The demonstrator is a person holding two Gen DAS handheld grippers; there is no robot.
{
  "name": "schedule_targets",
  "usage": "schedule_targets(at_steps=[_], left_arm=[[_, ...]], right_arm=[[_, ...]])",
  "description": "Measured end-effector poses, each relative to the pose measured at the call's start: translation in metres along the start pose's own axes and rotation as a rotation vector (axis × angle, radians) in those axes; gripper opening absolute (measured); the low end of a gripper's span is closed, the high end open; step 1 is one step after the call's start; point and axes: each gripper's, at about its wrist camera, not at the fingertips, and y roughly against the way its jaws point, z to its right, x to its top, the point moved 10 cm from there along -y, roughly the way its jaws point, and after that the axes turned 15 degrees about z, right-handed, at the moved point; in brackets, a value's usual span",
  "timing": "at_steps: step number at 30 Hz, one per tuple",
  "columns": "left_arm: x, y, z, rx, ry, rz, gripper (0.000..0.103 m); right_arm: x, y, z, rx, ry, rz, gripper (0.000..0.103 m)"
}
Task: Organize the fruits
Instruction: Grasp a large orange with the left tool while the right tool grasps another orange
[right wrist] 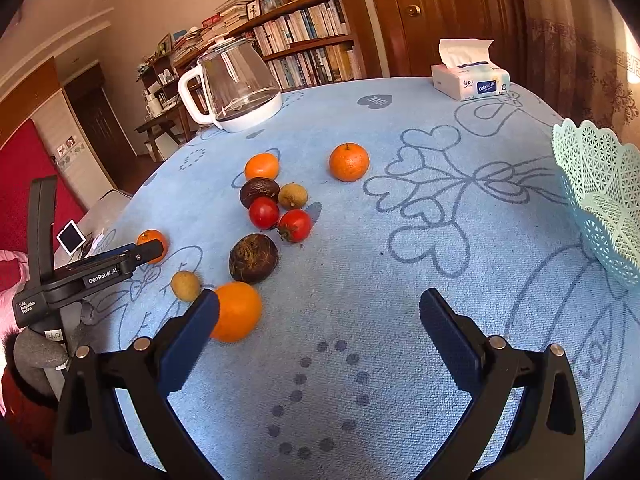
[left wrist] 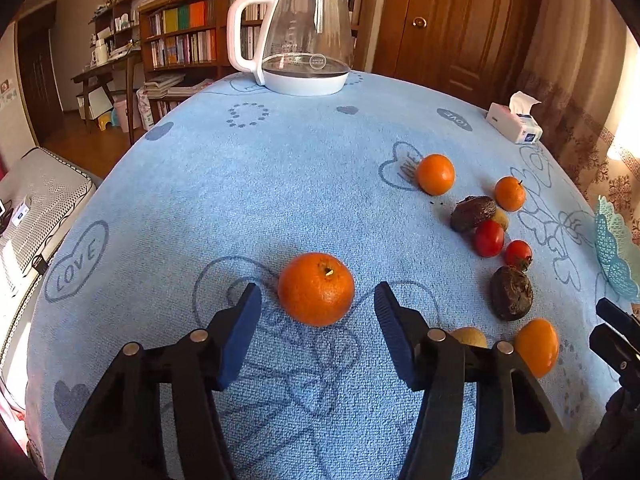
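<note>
Left tongs (left wrist: 318, 300) sit low over the blue tablecloth (left wrist: 248, 184), jaws spread wide, nothing gripped. Big orange (left wrist: 316, 289) lies on the cloth just past the tips, between the 2 fingers but not touching either, stem up.

Right tongs (right wrist: 320, 308) also wide open & empty, w/ bare cloth between the fingers. Its left finger (right wrist: 192, 332) sits in front of another orange (right wrist: 237, 311); can't tell if they touch.

Rest of the fruit is clustered on the cloth in the right wrist view: small brown fruit (right wrist: 185, 285) just left of that orange, rough dark round fruit (right wrist: 253, 258) just behind it. Further back, 2 red tomatoes (right wrist: 264, 213) side by side, w/ a dark wrinkled fruit (right wrist: 259, 191) and a 2nd small brown fruit (right wrist: 293, 196) right behind them. 1 mandarin (right wrist: 262, 166) sits behind the dark one, another mandarin (right wrist: 349, 162) off to the right, apart from the group.

Mint lace basket (right wrist: 600, 196) stands at the right edge of the table, well apart from the fruit, looks empty as far as visible.

Glass kettle w/ white handle (left wrist: 298, 36) at the far edge, tissue pack (right wrist: 470, 76) at the far right. Bookshelf (left wrist: 184, 36) and wooden door (left wrist: 452, 20) behind.
</note>
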Motion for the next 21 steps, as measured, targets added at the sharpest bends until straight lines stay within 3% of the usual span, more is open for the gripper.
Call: schedule_targets(at_steps=[5,18,21], left_arm=[[-0.004,-0.007,-0.003,-0.005,0.034,-0.030,0.041],[0.005,0.006,-0.005,0.003,0.052,0.047,0.041],[0.006,0.008,-0.005,0.011,0.048,0.061,0.041]], right_arm=[[-0.002,0.000,-0.006,0.018,0.014,0.001,0.101],[-0.007,0.003,-0.036,0.096,0.110,-0.008,0.101],[-0.014,-0.003,-0.048,0.109,0.154,-0.046,0.095]])
